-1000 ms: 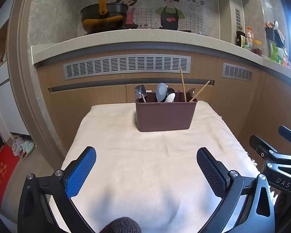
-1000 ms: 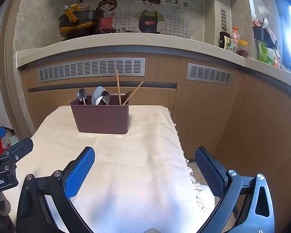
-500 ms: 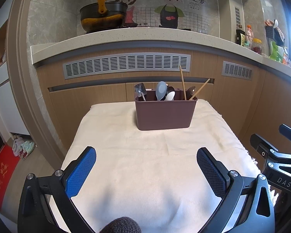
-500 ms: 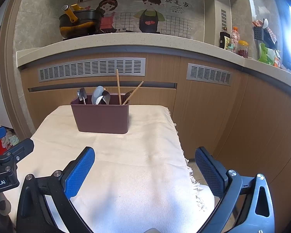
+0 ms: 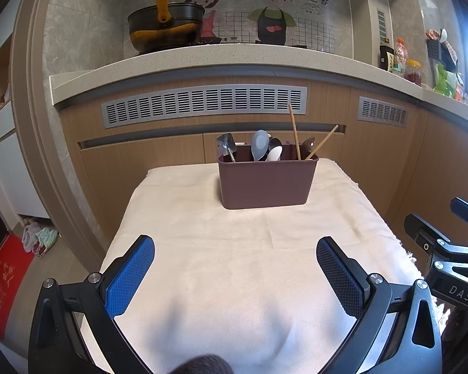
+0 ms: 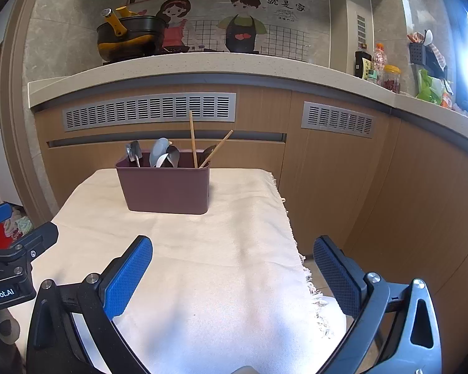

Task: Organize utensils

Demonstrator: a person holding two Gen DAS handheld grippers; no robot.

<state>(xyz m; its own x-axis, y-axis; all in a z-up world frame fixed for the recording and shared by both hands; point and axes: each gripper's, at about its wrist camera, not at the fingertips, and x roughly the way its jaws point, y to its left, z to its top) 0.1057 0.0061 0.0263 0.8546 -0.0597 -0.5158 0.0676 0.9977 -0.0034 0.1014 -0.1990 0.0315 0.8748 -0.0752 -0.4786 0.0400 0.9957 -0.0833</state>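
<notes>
A maroon utensil holder (image 5: 266, 182) stands at the far end of a table covered by a cream cloth (image 5: 234, 265); it also shows in the right wrist view (image 6: 167, 187). Spoons (image 5: 260, 149), a small metal scoop (image 5: 226, 146) and two wooden chopsticks (image 5: 294, 131) stand in it. My left gripper (image 5: 234, 268) is open and empty, low over the near half of the cloth. My right gripper (image 6: 232, 266) is open and empty over the cloth's right edge. Each gripper shows at the side of the other's view.
A wooden kitchen counter with grey vents (image 5: 202, 104) runs behind the table. A black pot (image 5: 165, 31) sits on its top, bottles and jars (image 6: 377, 65) at the right. The cloth's fringed edge (image 6: 309, 280) hangs at the right; shoes (image 5: 37, 238) lie on the floor left.
Both views shift very slightly; the holder sits a touch lower in frame. Both grippers stay open and empty.
</notes>
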